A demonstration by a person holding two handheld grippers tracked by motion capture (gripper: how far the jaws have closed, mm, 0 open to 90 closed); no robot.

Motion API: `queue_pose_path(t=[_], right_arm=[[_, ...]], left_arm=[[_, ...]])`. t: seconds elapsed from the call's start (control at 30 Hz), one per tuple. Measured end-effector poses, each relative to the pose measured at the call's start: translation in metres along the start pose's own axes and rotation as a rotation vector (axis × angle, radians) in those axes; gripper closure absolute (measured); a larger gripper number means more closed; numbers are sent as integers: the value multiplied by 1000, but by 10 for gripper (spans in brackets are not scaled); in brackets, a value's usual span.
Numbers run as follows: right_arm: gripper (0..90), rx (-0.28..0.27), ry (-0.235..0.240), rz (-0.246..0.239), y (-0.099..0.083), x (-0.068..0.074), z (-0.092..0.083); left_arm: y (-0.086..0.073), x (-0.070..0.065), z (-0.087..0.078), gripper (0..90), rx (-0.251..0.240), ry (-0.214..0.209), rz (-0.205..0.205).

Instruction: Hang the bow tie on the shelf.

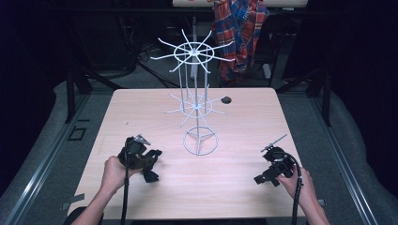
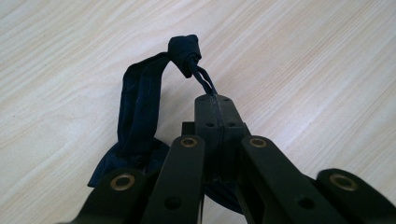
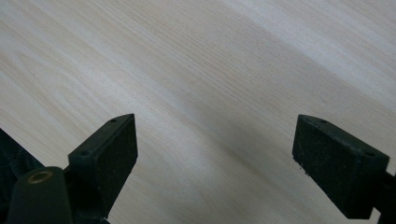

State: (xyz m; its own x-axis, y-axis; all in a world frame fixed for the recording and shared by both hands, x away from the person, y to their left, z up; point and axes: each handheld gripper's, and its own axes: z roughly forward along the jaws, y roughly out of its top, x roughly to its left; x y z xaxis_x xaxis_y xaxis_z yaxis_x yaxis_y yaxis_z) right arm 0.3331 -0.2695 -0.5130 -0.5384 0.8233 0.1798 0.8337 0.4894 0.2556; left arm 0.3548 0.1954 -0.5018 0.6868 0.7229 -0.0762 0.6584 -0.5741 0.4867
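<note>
Over the table (image 1: 234, 187), left gripper (image 2: 217, 109) jaws pinch a dark cloth's (image 2: 137, 112) cord; right gripper (image 3: 215, 154) jaws spread wide.

Bare bench (image 1: 141, 112) stretches wide ahead of the left gripper (image 1: 152, 161), and there's open wood ahead of the right gripper (image 1: 265, 178) too. Between them, mid-bench, the white wire rack (image 1: 197, 105) stands tall, spokes fanning out at two levels, blocking any straight crossing.
</note>
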Motion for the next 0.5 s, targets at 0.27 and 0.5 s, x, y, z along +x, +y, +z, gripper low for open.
queue_pose_path(t=[0.27,0.5], right_arm=[[137,-1,1,-1,0,0,0],[137,0,1,0,0,0,0]], left_arm=[[-1,1,-9,900,-47,-13,-14],[0,4,-17,900,-106,-10,-42]])
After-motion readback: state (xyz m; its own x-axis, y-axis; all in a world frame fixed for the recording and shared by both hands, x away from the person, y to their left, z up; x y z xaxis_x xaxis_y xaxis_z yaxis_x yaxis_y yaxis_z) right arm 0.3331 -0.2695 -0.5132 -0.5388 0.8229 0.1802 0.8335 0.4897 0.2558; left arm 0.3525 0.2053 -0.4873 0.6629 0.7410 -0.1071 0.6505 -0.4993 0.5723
